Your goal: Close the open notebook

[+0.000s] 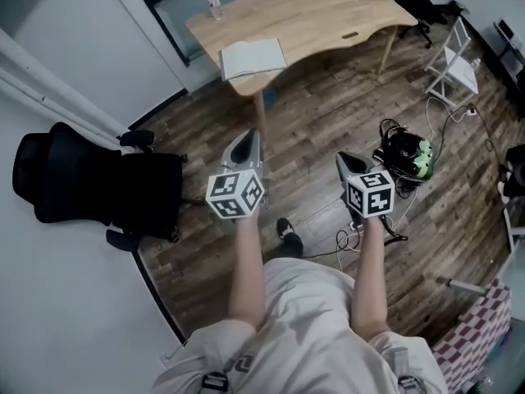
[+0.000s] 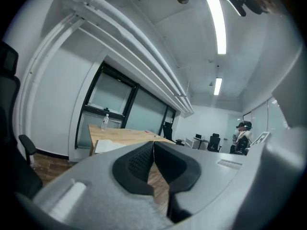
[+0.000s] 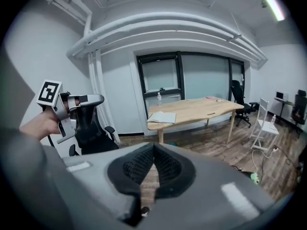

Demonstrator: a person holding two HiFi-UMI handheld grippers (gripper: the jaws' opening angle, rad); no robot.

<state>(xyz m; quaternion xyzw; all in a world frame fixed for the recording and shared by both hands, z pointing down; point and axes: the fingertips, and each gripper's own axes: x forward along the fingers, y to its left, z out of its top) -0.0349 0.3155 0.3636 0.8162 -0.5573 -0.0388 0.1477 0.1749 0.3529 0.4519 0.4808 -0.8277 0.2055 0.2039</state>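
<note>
Two tools: I held the left tool (image 1: 248, 139) and the right tool (image 1: 345, 161) side by side above the floor (image 1: 328, 105); both were grey and tapering, each with a marker cube at its back.
Left jaws: pressed together, ribbed black pads meeting, nothing between them.
Right jaws: likewise closed and empty.
Notebook: the notebook (image 1: 253, 57) lay open and flat, pale pages up, at the desk's near left corner, well apart from both tools.
Desk: the desk (image 1: 328, 15) was smooth light wood with a curved front edge and slim legs.
Bottle: a clear plastic bottle (image 1: 214, 3) stood upright at the corner behind the notebook.
Floor: dark wooden planks.
Chair: a black padded office chair (image 1: 82, 183) sat to my left by the white wall.
</note>
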